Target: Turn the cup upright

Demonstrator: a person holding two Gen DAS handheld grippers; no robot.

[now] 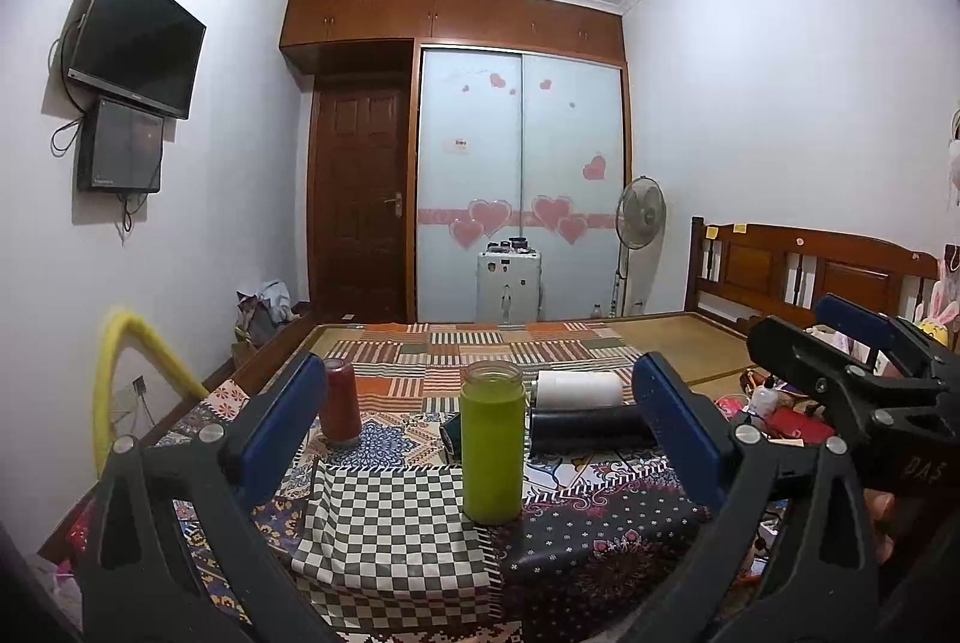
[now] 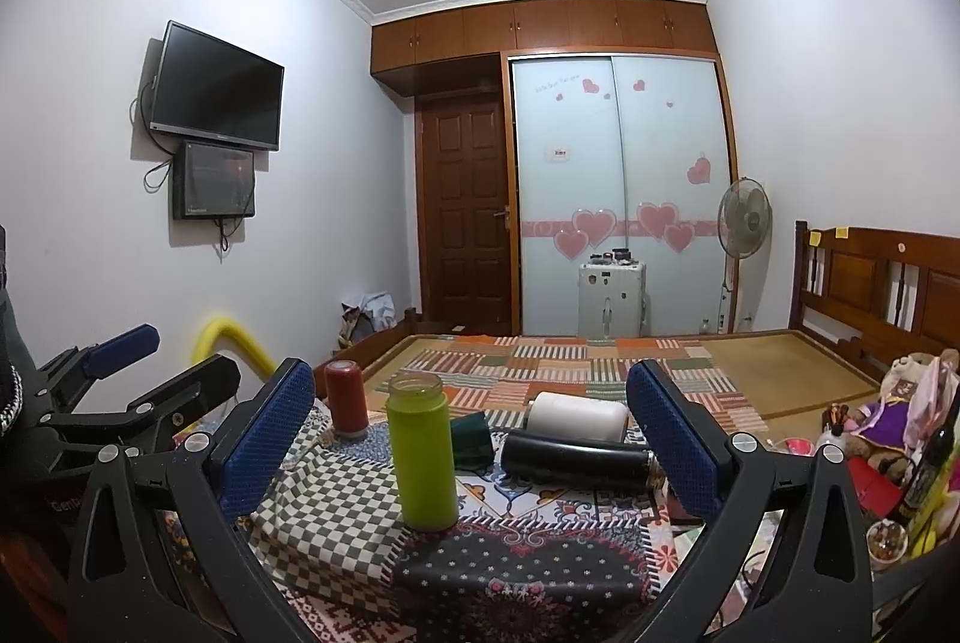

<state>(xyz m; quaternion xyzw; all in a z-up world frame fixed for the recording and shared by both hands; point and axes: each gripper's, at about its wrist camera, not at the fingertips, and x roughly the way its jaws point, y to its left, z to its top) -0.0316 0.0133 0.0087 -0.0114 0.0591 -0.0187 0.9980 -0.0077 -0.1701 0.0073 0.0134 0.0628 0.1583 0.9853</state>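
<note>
A green cup (image 1: pixel 492 448) stands upright with its open glass mouth up on the patchwork cloth, also in the right wrist view (image 2: pixel 421 454). A red cup (image 1: pixel 342 406) (image 2: pixel 346 398) stands mouth down behind it to the left. A black cup (image 1: pixel 591 430) (image 2: pixel 576 454) and a white cup (image 1: pixel 581 389) (image 2: pixel 577 416) lie on their sides behind to the right. My left gripper (image 1: pixel 480 427) is open and empty, short of the green cup. My right gripper (image 2: pixel 474 433) is open and empty, also short of the cups.
The cups rest on a bed covered by a patchwork cloth (image 1: pixel 384 541). Toys and small bottles (image 2: pixel 900 439) crowd the right edge. A wooden headboard (image 1: pixel 810 271) is at the right, a fan (image 1: pixel 641 217) and wardrobe behind. A yellow tube (image 1: pixel 129 343) is at the left.
</note>
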